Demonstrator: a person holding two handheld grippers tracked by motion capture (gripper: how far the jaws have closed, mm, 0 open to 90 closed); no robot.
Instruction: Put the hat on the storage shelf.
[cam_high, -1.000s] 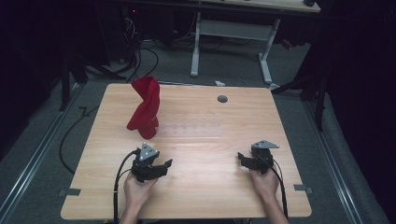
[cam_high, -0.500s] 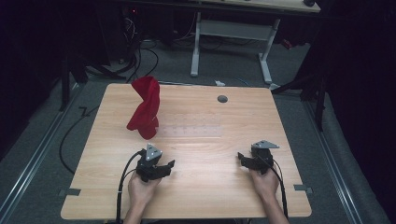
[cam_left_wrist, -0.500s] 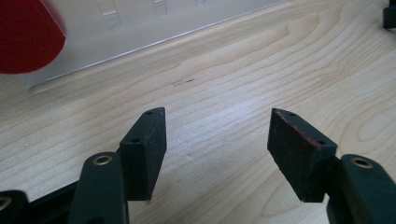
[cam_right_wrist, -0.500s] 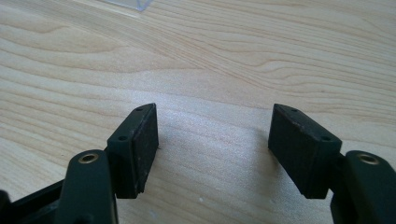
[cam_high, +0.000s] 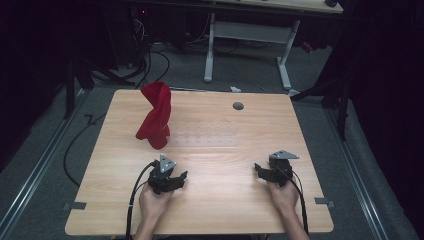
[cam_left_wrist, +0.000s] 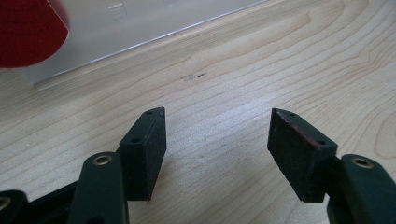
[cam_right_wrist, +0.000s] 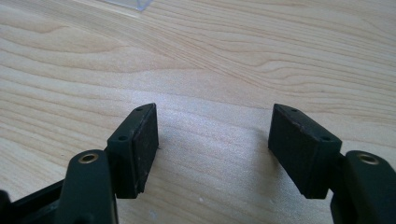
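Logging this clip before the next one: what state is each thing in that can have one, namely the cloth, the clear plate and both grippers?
red cloth: bunched, standing upright in a twisted heap, its lower end on the clear plate, ungripped.
clear plate: lying flat on the table, untouched.
left gripper: open, nothing between the jaws, low over bare wood.
right gripper: open, nothing between the jaws, low over bare wood.

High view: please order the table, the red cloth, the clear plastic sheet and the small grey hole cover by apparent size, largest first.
1. table
2. red cloth and clear plastic sheet: similar in area, so unranked; the sheet's faint edges are hard to trace
3. grey hole cover
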